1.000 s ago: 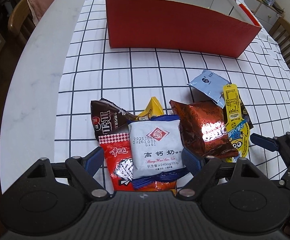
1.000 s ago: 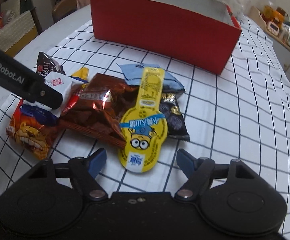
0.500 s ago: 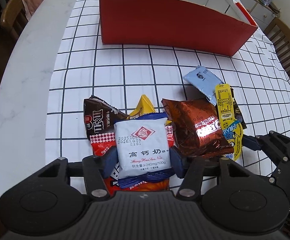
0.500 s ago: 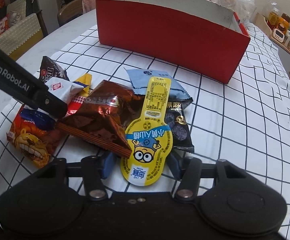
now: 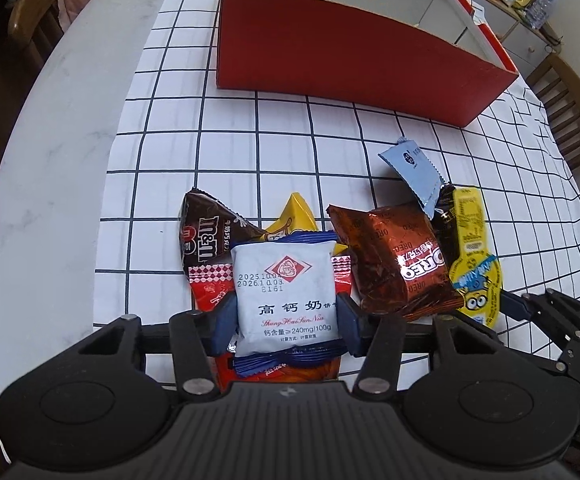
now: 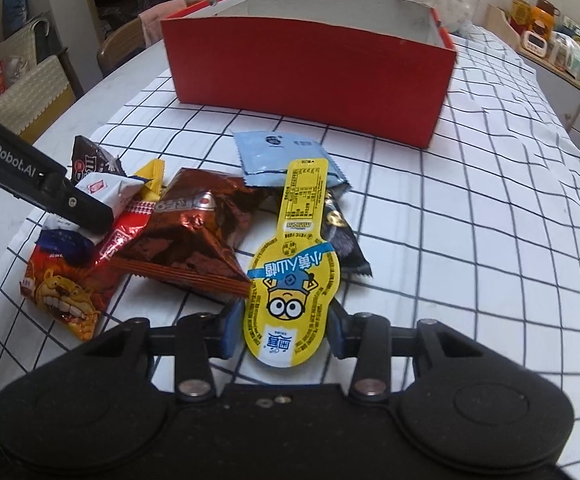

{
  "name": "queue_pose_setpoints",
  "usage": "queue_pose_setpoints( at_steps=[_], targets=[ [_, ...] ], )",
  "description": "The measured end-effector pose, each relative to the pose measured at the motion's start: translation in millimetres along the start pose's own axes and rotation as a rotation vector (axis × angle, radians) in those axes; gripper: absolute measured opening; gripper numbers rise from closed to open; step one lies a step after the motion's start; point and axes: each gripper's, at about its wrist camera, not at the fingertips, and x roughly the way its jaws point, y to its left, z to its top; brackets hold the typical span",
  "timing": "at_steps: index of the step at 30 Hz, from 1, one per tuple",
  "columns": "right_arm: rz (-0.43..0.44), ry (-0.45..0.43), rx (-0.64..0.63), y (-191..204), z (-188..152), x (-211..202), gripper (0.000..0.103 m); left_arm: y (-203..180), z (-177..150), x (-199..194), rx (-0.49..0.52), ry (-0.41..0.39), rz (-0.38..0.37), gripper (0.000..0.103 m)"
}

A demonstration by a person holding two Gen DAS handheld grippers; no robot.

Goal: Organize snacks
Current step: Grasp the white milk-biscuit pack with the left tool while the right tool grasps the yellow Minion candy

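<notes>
Left gripper (image 5: 286, 322) is straddling the white biscuit packet (image 5: 286, 292); jaws closing, blue pads against both side edges, so it's pinching it. Right gripper (image 6: 282, 330) likewise has its jaws closing on the round end of the yellow minion-print snack (image 6: 290, 280), pads at or touching its edges; contact looks made but the squeeze isn't finished.

Scene, big to small:
- table with the white grid cloth (image 6: 470, 220)
- red box (image 6: 310, 76), open top, standing at the far side, well apart from the pile; what I can see of the inside looks bare
- snack pile near the grippers: brown Oreo bag (image 6: 194, 240) in the middle, lion-print bag (image 6: 62, 292) under the white packet, brown M&M's bag (image 5: 206, 240), light blue sachet (image 6: 286, 158) with the minion snack's tail lying over it, dark packet (image 6: 342, 236) beneath that

Step, as I read it: double pick, one snack per hand, grasp phase. Nothing is lifted yet; both items are in the pile.

Next move calls for: firm the grip first, then lift straight up. The white packet sits on top of the red and lion bags, so watch for dragging those. The minion snack is thin and flat, overlapped by the Oreo bag's edge; it may slip or pivot. Then carry over the box's near wall and release inside.
</notes>
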Motion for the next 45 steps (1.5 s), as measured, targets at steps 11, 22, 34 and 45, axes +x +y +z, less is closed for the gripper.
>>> queue_pose_setpoints(
  at_steps=[11,22,34,45],
  targets=[
    [0.009,-0.057,0.092,-16.2,3.0,-33.5,0.041,2.0,-1.2,-14.0,-0.001,-0.036,-0.013,0.051],
    [0.033,-0.152,0.093,-21.8,36.1,-61.7,0.041,-4.6,18.5,-34.1,0.029,-0.104,0.007,0.043],
    [0.054,-0.147,0.134,-26.6,38.0,-60.2,0.041,2.9,3.9,-4.6,-0.008,0.034,-0.046,0.065],
    [0.064,-0.13,0.145,-24.6,30.0,-58.8,0.041,7.3,4.1,8.2,-0.019,0.046,-0.026,0.051]
  ],
)
